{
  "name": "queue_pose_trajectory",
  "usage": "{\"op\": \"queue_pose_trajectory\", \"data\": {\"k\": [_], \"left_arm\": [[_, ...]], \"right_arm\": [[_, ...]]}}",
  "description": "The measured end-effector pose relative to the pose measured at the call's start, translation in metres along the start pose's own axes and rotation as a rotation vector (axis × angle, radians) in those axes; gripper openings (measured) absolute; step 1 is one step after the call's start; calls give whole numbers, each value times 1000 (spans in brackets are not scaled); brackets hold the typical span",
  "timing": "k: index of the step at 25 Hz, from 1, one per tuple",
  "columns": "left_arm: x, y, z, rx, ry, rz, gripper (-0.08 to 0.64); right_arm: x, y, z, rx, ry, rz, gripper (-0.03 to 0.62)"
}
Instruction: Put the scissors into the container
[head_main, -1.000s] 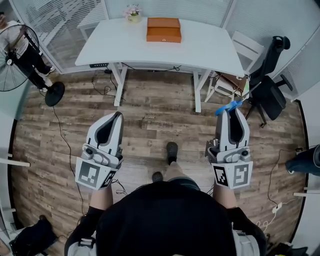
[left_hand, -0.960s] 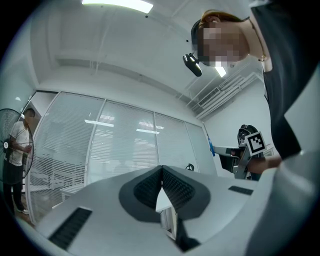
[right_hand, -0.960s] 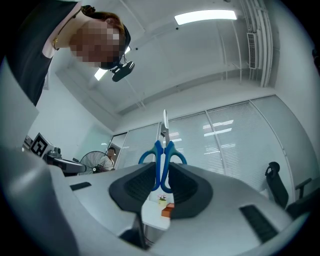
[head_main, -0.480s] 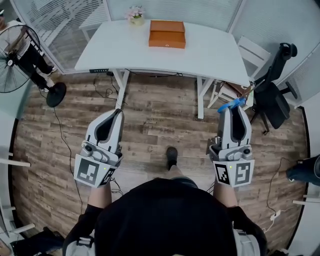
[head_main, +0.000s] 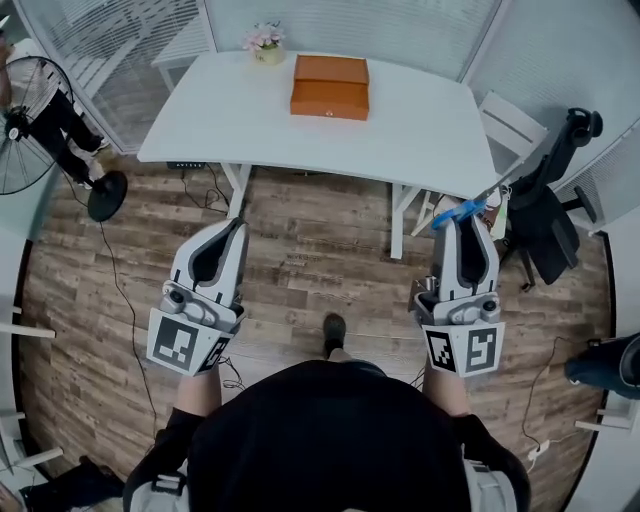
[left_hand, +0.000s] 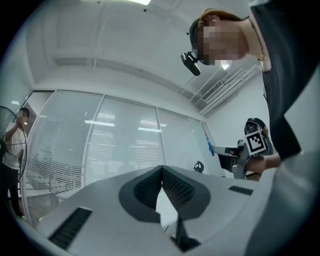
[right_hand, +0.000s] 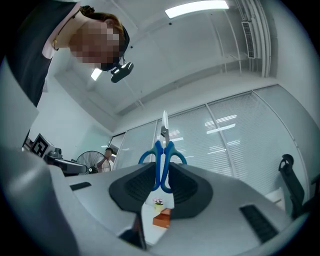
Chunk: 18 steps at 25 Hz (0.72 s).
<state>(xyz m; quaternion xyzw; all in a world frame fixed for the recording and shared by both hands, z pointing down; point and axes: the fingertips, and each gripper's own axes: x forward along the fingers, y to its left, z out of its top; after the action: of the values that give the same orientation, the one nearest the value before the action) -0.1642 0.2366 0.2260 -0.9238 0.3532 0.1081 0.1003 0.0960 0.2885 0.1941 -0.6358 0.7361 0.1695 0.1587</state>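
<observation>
Blue-handled scissors (right_hand: 162, 160) stand blades-up between the jaws of my right gripper (right_hand: 163, 172), which is shut on their handles. In the head view the scissors (head_main: 460, 211) stick out ahead of the right gripper (head_main: 462, 224), over the floor near the white table's right front corner. The orange box-shaped container (head_main: 330, 85) lies closed at the back middle of the white table (head_main: 230, 110); it also shows small between the right jaws as the container (right_hand: 162, 219). My left gripper (head_main: 232, 232) is held over the floor at left, its jaws shut with nothing in them (left_hand: 161, 172).
A small flower pot (head_main: 264, 40) stands at the table's back left. A black standing fan (head_main: 30, 130) is at the far left, a white chair (head_main: 505, 125) and a black office chair (head_main: 550, 200) at the right. Cables run over the wooden floor.
The view has moved closer to the table, which now lies lower and larger in the head view. Both grippers keep their pose, the scissors still held in the right one.
</observation>
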Motion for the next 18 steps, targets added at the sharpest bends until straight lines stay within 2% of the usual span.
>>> {"op": "queue_pose_trajectory", "data": {"k": [5, 13, 18], "left_arm": [[38, 12, -3, 13, -30, 20, 12], [94, 19, -18, 24, -22, 54, 12], [113, 24, -27, 1, -38, 81, 12]], "right_arm": [[32, -25, -14, 8, -7, 22, 87], [73, -71, -33, 16, -20, 53, 87], [88, -86, -48, 27, -17, 72, 86]]}}
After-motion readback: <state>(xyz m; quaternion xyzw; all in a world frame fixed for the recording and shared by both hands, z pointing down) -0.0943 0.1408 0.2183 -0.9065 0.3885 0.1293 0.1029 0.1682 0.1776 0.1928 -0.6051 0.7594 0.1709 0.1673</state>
